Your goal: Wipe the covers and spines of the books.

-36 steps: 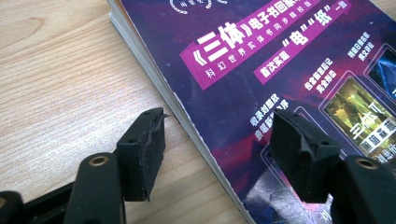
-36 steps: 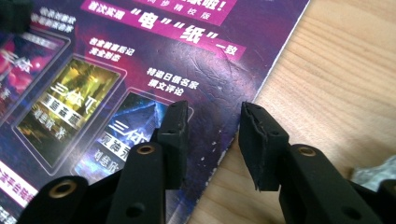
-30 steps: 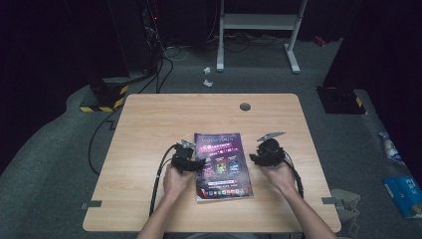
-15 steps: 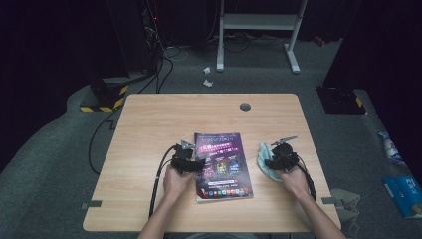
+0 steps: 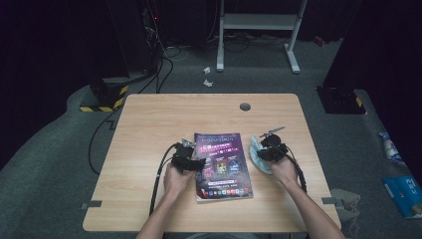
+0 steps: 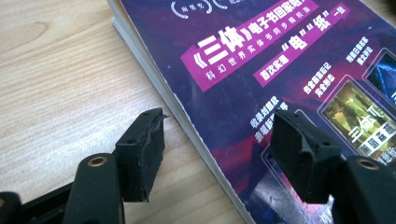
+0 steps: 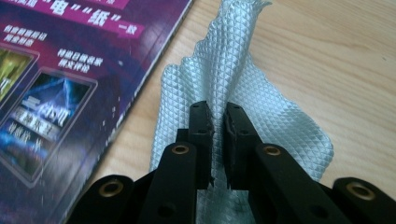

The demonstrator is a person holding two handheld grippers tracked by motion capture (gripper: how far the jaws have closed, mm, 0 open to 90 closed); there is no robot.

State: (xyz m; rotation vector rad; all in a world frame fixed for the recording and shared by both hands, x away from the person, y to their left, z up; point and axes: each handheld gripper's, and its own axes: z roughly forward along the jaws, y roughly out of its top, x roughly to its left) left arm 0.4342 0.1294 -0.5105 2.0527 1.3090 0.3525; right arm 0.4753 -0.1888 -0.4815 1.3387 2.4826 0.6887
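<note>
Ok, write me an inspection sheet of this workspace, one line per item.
Surface: light wooden table with a round grommet hole near the far edge.
Job's things: purple magazine lying flat; pale quilted cloth to its right, a fold pulled up.
Clutter: nothing seen on the table.
Grippers: left gripper open, straddling the magazine's left edge; right gripper has just been closing, pinching the cloth's raised fold.
Cables: black cable trails from the left gripper off the near edge.
Surroundings: grey carpet, white frame legs, crumpled paper scraps on the floor, blue packets at right.
</note>
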